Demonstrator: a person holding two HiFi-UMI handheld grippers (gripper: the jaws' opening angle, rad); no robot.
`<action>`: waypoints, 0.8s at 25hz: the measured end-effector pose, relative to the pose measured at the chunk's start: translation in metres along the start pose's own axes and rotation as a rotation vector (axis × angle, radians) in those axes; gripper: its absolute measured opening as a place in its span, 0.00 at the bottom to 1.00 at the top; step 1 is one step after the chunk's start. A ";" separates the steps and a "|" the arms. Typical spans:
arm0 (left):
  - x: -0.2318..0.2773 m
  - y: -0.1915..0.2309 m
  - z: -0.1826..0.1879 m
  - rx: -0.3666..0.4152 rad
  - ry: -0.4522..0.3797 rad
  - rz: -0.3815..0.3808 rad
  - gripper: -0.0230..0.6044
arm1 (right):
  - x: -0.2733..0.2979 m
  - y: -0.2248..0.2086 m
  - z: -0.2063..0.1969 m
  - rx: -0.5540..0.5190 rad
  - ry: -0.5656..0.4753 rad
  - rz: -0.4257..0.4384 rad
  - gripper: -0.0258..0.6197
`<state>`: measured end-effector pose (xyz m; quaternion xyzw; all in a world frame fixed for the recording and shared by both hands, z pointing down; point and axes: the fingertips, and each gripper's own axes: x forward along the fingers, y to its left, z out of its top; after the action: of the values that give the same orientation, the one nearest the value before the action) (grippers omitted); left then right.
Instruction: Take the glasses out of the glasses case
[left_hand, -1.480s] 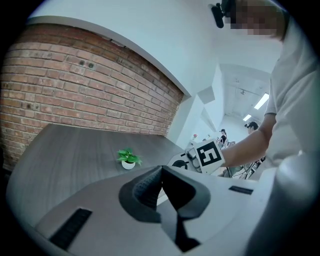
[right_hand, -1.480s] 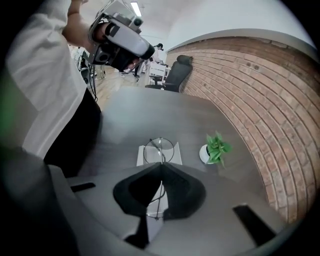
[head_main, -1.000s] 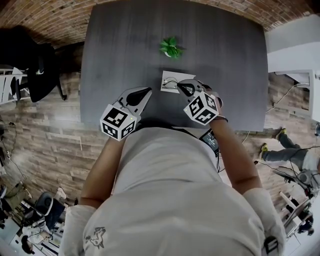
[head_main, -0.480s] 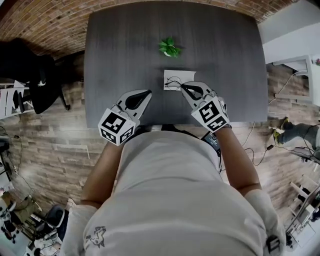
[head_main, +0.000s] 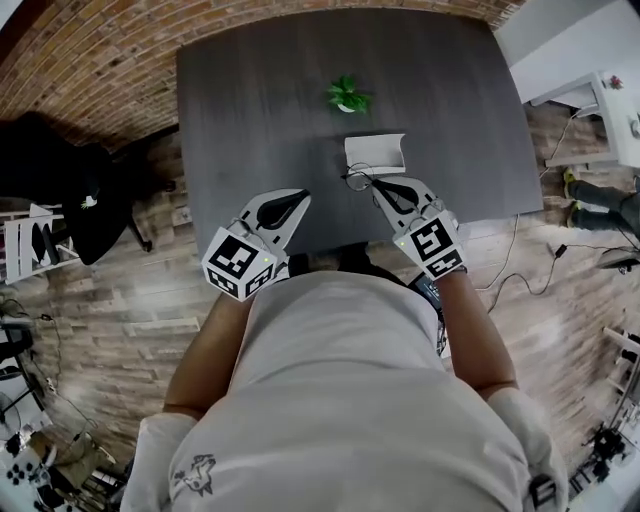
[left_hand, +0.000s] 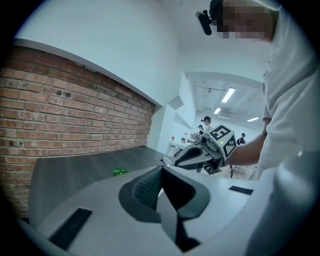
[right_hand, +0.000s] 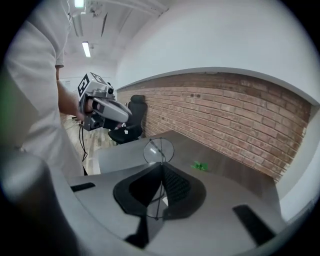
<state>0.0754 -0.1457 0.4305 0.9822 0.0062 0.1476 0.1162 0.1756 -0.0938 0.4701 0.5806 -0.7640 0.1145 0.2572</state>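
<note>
The removal step looks all but done. The right claw (right_hand: 160, 166) is clamped on the thin wire frame of the glasses (right_hand: 159, 149), with one round lens standing just past its tips. In the head view the glasses hang at that claw's tip, just on the near side of the white glasses case (head_main: 376, 152) and apart from it as far as I can tell. The case lies on the dark tabletop (head_main: 250, 100), between the claw and a small green plant (head_main: 347, 97) further back. The left claw (left_hand: 161, 169) has its jaws together with nothing between them, and it sits off to the left near the tabletop's front edge, well apart from the case. I judge that what remains is to lay the glasses on a bare part of the tabletop beside the case. That calls for a steady, gentle grip, since the slim frame could twist or slip, and for parting the jaws only once the glasses rest flat.
</note>
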 end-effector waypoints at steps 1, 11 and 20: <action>-0.007 0.000 0.000 0.007 -0.002 -0.015 0.05 | -0.001 0.006 0.003 0.010 -0.005 -0.019 0.06; -0.060 -0.015 -0.011 0.111 0.012 -0.177 0.05 | -0.026 0.069 0.024 0.101 -0.072 -0.197 0.06; -0.062 -0.044 -0.004 0.131 -0.013 -0.247 0.05 | -0.072 0.086 0.027 0.114 -0.096 -0.276 0.06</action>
<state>0.0157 -0.1048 0.4060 0.9804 0.1360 0.1249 0.0690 0.1014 -0.0215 0.4203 0.6985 -0.6806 0.0935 0.2001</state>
